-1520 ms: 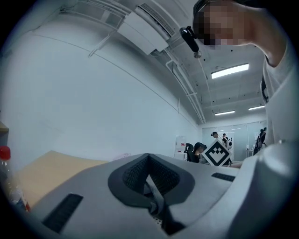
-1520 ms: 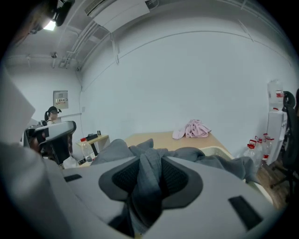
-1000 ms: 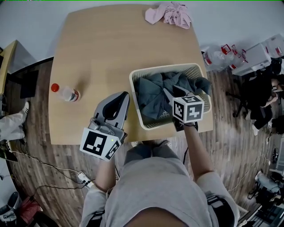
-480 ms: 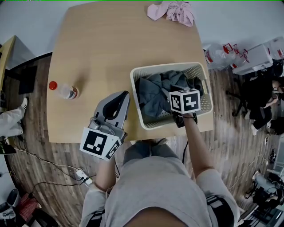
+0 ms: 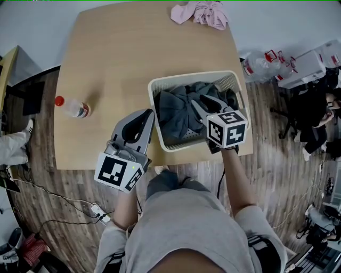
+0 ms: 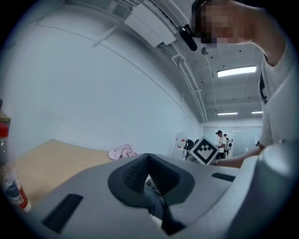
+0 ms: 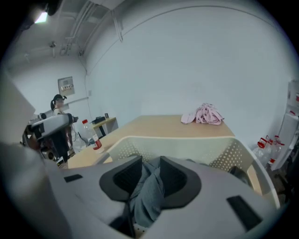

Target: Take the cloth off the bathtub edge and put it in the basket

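A cream perforated basket (image 5: 151, 101) stands on the wooden table (image 5: 122, 58) near its front right corner, with a crumpled grey cloth (image 5: 178, 114) inside. My right gripper (image 5: 211, 104) reaches into it from the near side. In the right gripper view a fold of the grey cloth (image 7: 149, 191) fills the gap of the right gripper (image 7: 148, 175) and touches both pads, while the jaws are opening. The basket rim (image 7: 187, 144) lies just beyond. My left gripper (image 5: 145, 114) rests at the table's front edge left of the basket, its jaws together and nothing in the left gripper (image 6: 148, 161).
A pink cloth (image 5: 202, 11) lies at the table's far edge. A red-capped bottle (image 5: 72, 106) lies on its side on the left. Boxes and plastic bottles (image 5: 261, 66) sit on the floor at the right, near a seated person (image 5: 319, 122).
The cloth end that hung over the basket's right rim now lies inside it. The right gripper shifted a little over the basket. The left gripper stayed put.
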A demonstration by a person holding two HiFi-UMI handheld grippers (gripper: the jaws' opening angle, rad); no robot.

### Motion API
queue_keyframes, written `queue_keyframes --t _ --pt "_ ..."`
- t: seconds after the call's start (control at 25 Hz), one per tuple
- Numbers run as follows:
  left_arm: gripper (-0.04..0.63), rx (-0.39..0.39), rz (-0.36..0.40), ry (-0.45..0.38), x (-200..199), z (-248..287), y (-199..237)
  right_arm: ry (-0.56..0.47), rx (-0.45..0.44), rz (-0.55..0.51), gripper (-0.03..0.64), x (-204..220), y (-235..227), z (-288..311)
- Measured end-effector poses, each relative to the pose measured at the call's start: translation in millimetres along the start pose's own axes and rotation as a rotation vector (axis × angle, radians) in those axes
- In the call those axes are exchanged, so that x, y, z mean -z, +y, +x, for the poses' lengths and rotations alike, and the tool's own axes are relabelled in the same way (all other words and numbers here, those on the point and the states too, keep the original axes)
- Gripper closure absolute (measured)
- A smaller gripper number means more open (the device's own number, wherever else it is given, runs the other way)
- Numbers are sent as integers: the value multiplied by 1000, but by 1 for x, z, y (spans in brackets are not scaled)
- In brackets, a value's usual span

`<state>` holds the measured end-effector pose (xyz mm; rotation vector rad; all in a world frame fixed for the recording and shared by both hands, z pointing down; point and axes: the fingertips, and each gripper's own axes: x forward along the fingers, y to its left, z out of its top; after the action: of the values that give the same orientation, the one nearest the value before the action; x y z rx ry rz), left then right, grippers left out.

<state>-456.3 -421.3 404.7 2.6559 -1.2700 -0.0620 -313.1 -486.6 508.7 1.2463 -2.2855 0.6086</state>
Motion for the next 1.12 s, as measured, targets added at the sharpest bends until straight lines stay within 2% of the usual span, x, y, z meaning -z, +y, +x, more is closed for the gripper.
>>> queue_keyframes --t 0.08,0.16,0.56,1.12 --pt "595 7 11 0 -1 2 -12 -65 -16 -24 562 -9 6 -15" --pt "595 13 27 1 -3 4 -25 -114 -26 -65 604 -13 11 -31" --pt "595 6 83 -33 -21 6 -99 -276 -85 -98 607 -17 12 -121" --pt "595 3 184 -92 -51 2 -209 -436 -155 -96 607 -12 0 -234"
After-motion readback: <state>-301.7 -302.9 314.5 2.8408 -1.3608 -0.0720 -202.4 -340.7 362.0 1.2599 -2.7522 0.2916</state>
